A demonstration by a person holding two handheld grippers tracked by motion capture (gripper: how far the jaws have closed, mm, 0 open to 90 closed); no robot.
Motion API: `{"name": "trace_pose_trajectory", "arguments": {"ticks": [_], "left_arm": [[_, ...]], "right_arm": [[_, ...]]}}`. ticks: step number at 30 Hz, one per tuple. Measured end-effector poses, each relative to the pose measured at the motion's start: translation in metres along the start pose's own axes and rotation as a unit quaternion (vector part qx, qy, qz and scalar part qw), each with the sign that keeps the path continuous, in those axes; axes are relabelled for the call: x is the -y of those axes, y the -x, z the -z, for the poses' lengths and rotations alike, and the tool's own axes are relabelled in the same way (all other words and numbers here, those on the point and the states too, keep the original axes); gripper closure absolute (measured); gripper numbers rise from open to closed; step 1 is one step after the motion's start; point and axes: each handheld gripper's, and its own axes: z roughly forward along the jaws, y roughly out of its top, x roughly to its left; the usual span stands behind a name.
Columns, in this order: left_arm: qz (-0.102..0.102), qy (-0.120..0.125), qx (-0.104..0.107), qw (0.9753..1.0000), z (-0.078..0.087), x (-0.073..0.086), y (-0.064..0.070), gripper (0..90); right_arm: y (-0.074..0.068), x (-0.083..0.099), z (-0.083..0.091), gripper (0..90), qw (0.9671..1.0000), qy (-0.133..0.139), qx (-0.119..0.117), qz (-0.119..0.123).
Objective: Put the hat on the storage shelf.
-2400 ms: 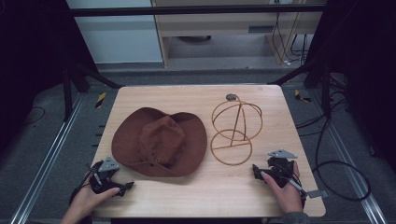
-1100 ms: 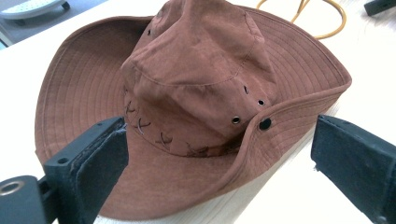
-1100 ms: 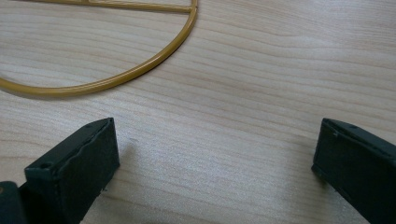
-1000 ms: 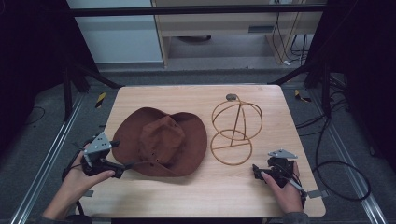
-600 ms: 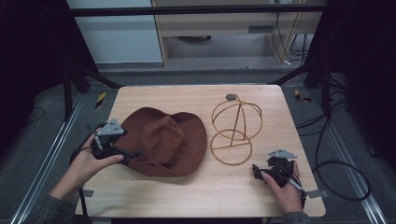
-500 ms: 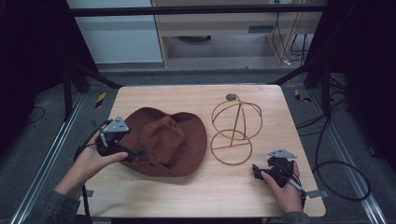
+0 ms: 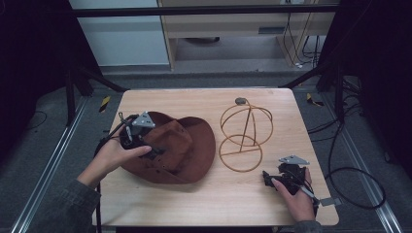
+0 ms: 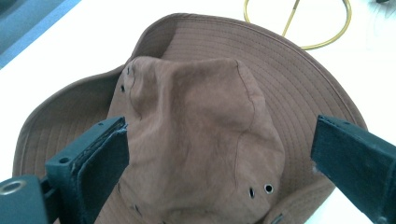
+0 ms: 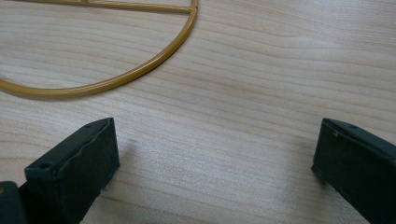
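From the high view, the left claw (image 7: pixel 156 151) sits over the near-left part of the brown hat (image 7: pixel 187 145), its tips above the crown, with the hat's brim spreading away to the claw's right and far side across the wooden counter (image 7: pixel 204 102). The person's left hand (image 7: pixel 109 158) grips that claw from behind, at the hat's left edge. The right claw (image 7: pixel 267 177) rests low at the counter's near-right corner, well apart from the hat, with the gold wire hat stand (image 7: pixel 245 136) just ahead of it and to its left; the stand lies between the 2 claws, beside the hat's right brim. In the left gripper view, the left claw (image 8: pixel 219 158) is spread wide, its 2 black jaws standing either side of the hat's crown (image 8: pixel 201 140); the left jaw looks close against the crown's side and the right jaw stands off beyond the brim, so nothing is pinched. The crown is dented and creased, and past it, farther from the claw, a loop of the stand (image 8: pixel 299 23) shows on the counter. In the right gripper view, the right claw (image 9: pixel 215 154) is likewise spread, holding nothing, with bare counter (image 9: pixel 261 70) between its jaws. The round base ring of the stand (image 9: pixel 121 72) curves ahead of the claw and to its left, clear of both jaws.
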Motion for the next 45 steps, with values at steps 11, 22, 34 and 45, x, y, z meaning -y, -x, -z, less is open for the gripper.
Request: {"name": "trace_pose_trajectory", "arguments": {"ticks": [11,22,34,45], "left_arm": [[-0.007,-0.030,0.003,0.9995,-0.014,-0.016,-0.008,4.2],[-0.008,-0.056,-0.008,0.9984,-0.021,-0.026,-0.016,3.9],[-0.002,-0.077,-0.009,0.9970,-0.030,-0.032,-0.022,11.3],[-0.002,-0.103,-0.007,0.9947,-0.050,-0.028,-0.028,23.6]], "right_arm": [[0.000,0.000,0.000,0.4,1.0000,0.000,0.000,0.001],[0.000,0.000,0.000,0.4,1.0000,0.000,0.000,0.001],[0.000,0.000,0.000,0.4,1.0000,0.000,-0.001,0.001],[0.000,0.000,0.000,0.4,1.0000,0.000,-0.001,0.002]]}}
